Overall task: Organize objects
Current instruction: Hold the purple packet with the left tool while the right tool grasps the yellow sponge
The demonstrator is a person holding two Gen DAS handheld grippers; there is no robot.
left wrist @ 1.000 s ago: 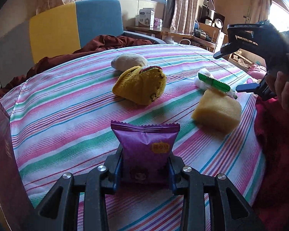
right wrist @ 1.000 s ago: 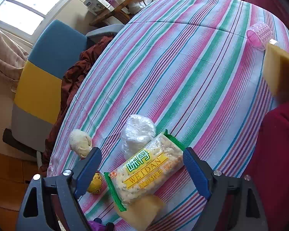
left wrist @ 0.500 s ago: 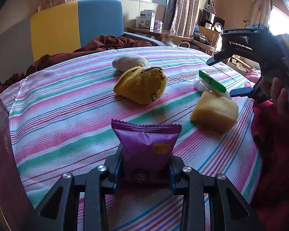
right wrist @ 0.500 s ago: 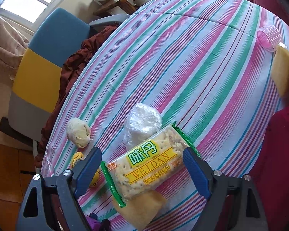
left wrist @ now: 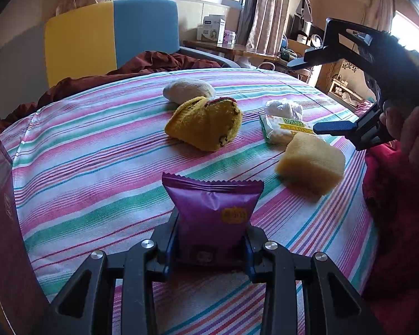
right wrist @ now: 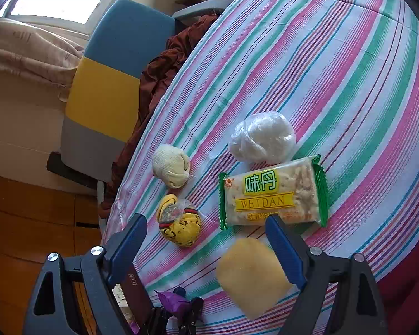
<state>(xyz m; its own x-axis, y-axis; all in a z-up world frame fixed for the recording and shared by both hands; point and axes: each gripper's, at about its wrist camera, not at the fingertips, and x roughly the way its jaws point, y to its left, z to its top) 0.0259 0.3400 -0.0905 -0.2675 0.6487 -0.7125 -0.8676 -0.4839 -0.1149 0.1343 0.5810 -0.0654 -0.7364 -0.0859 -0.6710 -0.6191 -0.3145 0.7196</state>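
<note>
Left gripper (left wrist: 211,247): low over the near edge of the table, jaws clamped on the bottom of a purple snack packet (left wrist: 212,217), one blue pad on each side of it.
Purple snack packet: stands upright between those pads, zigzag top seam uppermost, a small yellow label on its front; from the right wrist view only a crumpled purple corner shows at the bottom edge.
Right gripper (right wrist: 206,247): held up in a person's hand (left wrist: 413,136) over the right side of the table, jaws spread wide with nothing between the pads; it hangs above the sponge and the cracker pack and touches neither.
Yellow sponge block (left wrist: 311,164): lies on the cloth just under the right gripper, near the table's right edge.
Cracker pack (right wrist: 273,195): green-ended clear wrapper marked WEIDAN, flat on the cloth just beyond the sponge.
White plastic-wrapped bundle (right wrist: 262,136): touches the far long side of the cracker pack.
Yellow patterned sock ball (right wrist: 180,227): left of the cracker pack, apart from it.
Cream sock ball (right wrist: 171,166): just beyond the yellow one, nearer the table edge.
Striped tablecloth (right wrist: 335,64): pink, green, white and blue bands, covers the round table.
Chair (left wrist: 111,36): blue, yellow and grey back, behind the table, dark red cloth bunched on its seat.
</note>
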